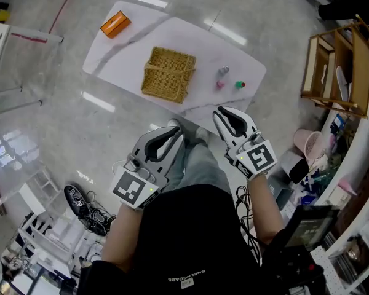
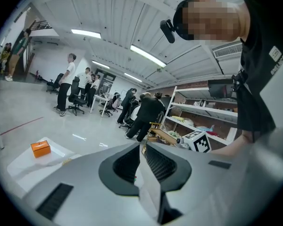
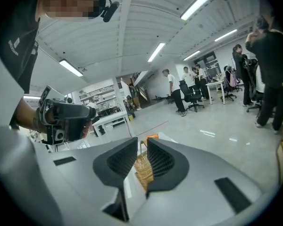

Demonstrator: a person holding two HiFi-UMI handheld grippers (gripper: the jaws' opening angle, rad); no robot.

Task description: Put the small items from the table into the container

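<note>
A white table [image 1: 123, 48] carries a wicker basket [image 1: 168, 74], an orange box [image 1: 115, 24] at its far left corner, and three small items right of the basket: a grey one [image 1: 223, 71], a pink one [image 1: 221, 84] and a green-and-red one [image 1: 240, 84]. Both grippers hover short of the table's near edge, above the person's legs. My left gripper [image 1: 176, 129] [image 2: 142, 147] has its jaws slightly apart with nothing between them. In my right gripper [image 1: 220, 112] [image 3: 142, 145] there is a narrow empty gap too, and the basket [image 3: 144, 169] shows through it.
A wooden shelf [image 1: 335, 66] and a pink bin [image 1: 310, 145] stand to the right of the table. Shoes [image 1: 86, 208] and white racks lie on the floor at lower left. Several people [image 2: 144, 114] and office chairs are far off across the room.
</note>
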